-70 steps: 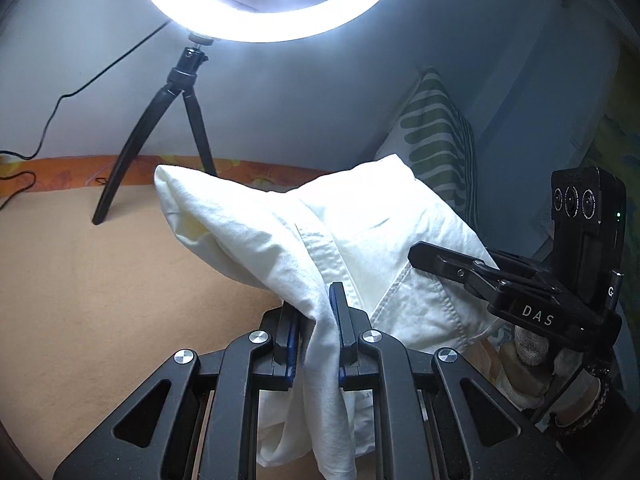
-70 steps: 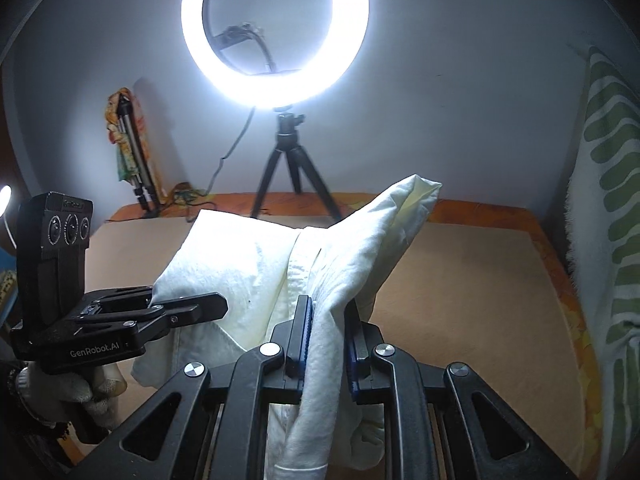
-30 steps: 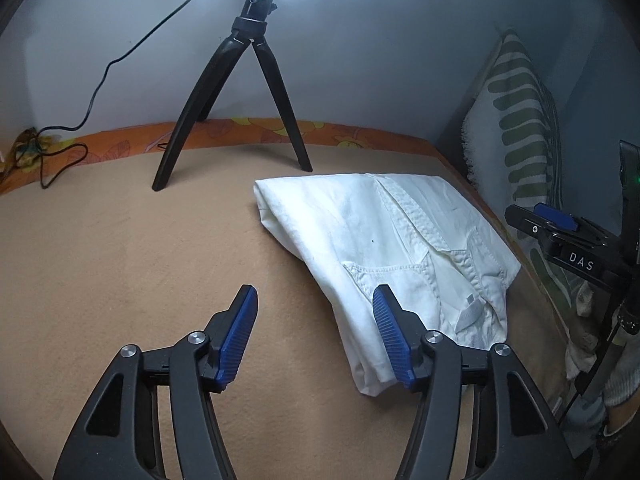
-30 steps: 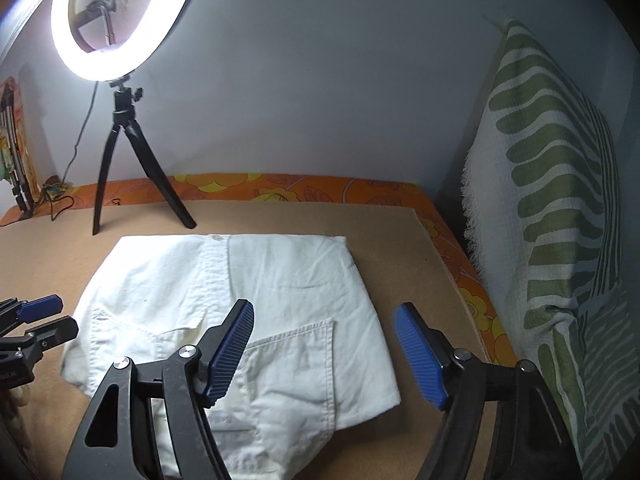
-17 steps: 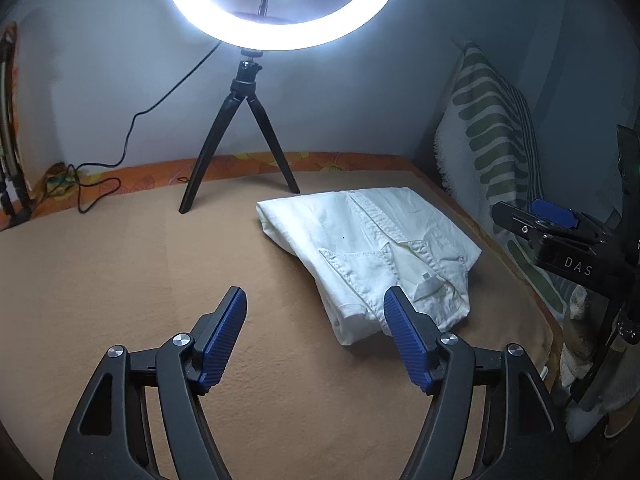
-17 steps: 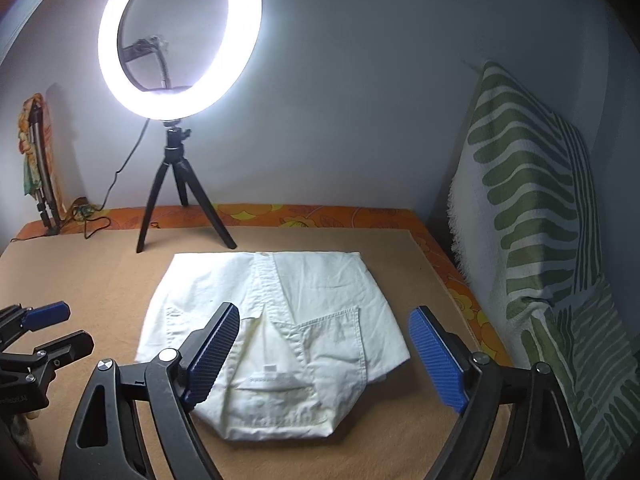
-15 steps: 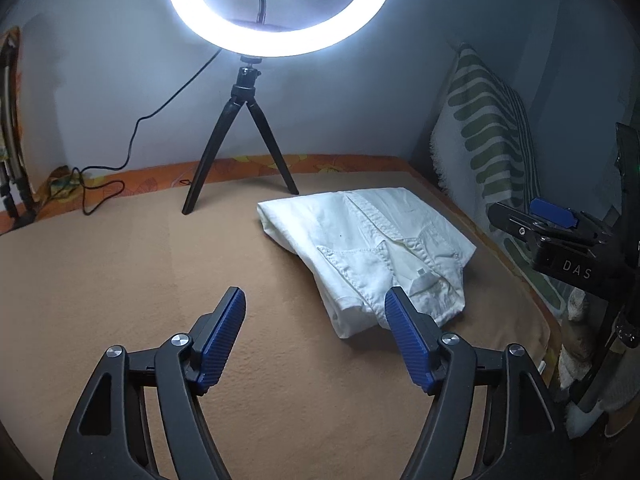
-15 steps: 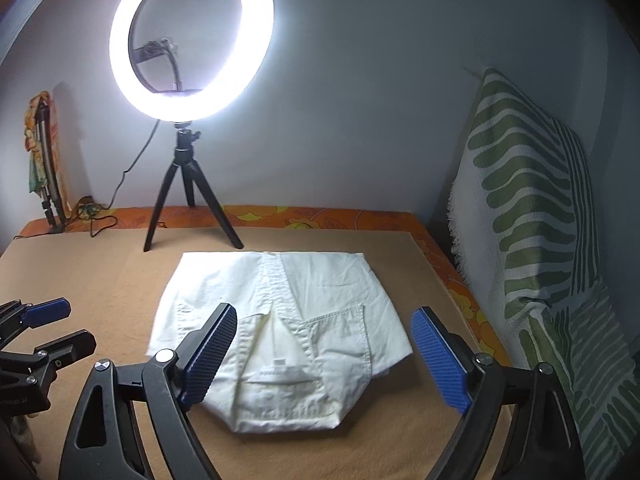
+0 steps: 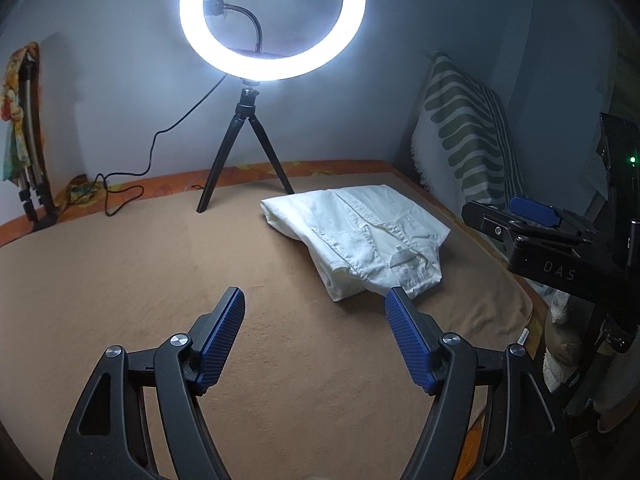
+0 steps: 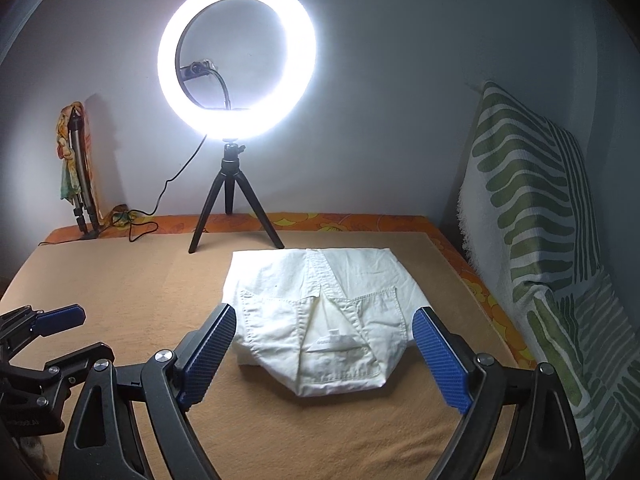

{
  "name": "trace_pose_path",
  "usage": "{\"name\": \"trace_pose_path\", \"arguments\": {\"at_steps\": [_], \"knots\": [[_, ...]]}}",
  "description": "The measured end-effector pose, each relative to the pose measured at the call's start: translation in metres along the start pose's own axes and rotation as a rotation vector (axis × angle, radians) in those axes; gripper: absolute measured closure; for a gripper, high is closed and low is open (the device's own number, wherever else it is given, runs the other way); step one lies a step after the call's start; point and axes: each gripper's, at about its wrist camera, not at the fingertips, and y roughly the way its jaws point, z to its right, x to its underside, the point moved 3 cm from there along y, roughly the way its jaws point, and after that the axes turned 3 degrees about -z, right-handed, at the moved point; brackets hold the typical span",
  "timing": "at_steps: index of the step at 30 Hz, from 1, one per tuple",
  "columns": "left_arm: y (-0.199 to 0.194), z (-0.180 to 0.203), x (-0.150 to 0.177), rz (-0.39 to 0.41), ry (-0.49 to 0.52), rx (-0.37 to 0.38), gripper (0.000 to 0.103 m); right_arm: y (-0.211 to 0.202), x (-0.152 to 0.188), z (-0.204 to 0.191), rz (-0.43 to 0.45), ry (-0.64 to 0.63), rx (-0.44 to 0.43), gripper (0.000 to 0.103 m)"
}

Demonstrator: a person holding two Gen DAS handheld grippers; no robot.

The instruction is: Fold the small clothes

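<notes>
A small white garment (image 10: 324, 308) lies folded on the tan cloth-covered surface (image 10: 120, 280), waistband side toward me, label showing. It also shows in the left wrist view (image 9: 360, 236), to the right of centre. My left gripper (image 9: 316, 304) is open and empty, held above the surface, back and left of the garment. My right gripper (image 10: 324, 320) is open and empty, held back from the garment's near edge with the jaws wide on either side of it. The right gripper shows at the right edge of the left wrist view (image 9: 520, 216), the left gripper at the left edge of the right wrist view (image 10: 48, 320).
A lit ring light on a black tripod (image 10: 232, 200) stands at the back, just behind the garment, with its cable (image 9: 128, 188) trailing left. A green-patterned pillow (image 10: 532, 208) leans at the right. A folded stand (image 10: 80, 168) leans at the back left.
Both grippers let go of the garment, opened, and drew back and up. The garment went from held up to lying folded on the surface.
</notes>
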Motion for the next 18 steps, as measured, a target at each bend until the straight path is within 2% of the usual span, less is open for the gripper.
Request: {"name": "trace_pose_path", "arguments": {"at_steps": [9,18], "knots": [[-0.026,-0.001,0.017,0.011,0.012,0.021,0.030,-0.013,0.018,-0.017,-0.001,0.009,0.003,0.011],[-0.046,-0.005,0.032,0.029,0.021,-0.004,0.029,-0.027,0.029,-0.033,0.032,-0.004,0.019,0.010]]}}
